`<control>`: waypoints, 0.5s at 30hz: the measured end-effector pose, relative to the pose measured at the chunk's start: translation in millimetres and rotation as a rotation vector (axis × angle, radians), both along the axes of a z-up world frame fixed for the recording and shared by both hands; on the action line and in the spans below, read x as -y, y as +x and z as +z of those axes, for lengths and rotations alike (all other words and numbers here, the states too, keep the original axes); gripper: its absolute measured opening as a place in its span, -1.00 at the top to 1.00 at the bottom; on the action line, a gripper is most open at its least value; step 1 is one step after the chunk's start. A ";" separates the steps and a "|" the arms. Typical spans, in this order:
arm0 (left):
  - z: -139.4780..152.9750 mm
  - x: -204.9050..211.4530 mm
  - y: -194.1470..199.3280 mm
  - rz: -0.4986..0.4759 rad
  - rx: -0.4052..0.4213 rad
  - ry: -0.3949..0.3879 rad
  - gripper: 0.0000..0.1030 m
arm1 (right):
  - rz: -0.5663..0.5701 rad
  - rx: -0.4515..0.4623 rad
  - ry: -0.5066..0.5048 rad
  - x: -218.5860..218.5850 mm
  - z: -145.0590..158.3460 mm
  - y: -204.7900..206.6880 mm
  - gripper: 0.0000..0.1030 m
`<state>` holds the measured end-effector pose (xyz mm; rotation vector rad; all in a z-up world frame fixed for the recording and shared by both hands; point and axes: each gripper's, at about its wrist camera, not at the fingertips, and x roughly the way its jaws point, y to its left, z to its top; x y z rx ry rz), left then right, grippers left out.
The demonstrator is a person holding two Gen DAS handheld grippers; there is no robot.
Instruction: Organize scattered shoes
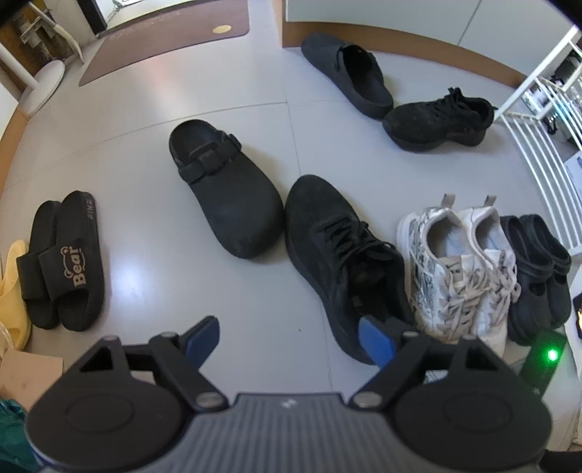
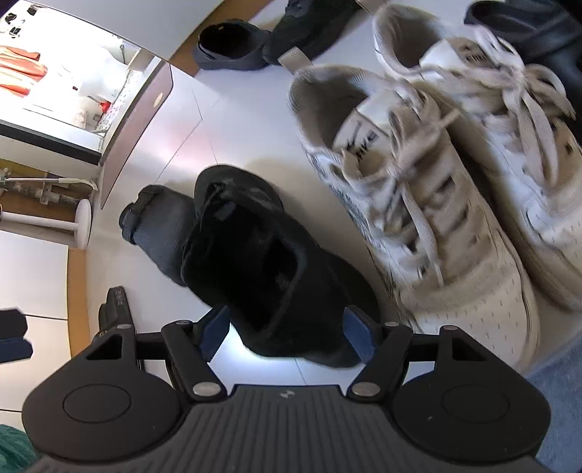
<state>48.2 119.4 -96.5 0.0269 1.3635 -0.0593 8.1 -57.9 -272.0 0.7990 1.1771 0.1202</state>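
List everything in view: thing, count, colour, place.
slides: 2, black, left, paired
slipper: 1, yellow, left edge
near clog: 1, black, centre
far clog: 1, black, by far wall
near sneaker: 1, black, right of near clog
far sneaker: 1, black, beside far clog
white sneakers: 2, white-grey, right, paired
rubber clogs: 2, black, right of white sneakers
mat: 1, brown, far left
rack: 1, white, right edge
left gripper: 1, black, blue pads, open over floor
right gripper: 1, same, open around near sneaker's heel
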 end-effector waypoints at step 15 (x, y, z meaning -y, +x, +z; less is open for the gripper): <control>1.1 1.4 1.8 -0.007 -0.005 0.002 -0.66 | 0.065 -0.013 -0.032 0.9 -15.5 8.8 0.19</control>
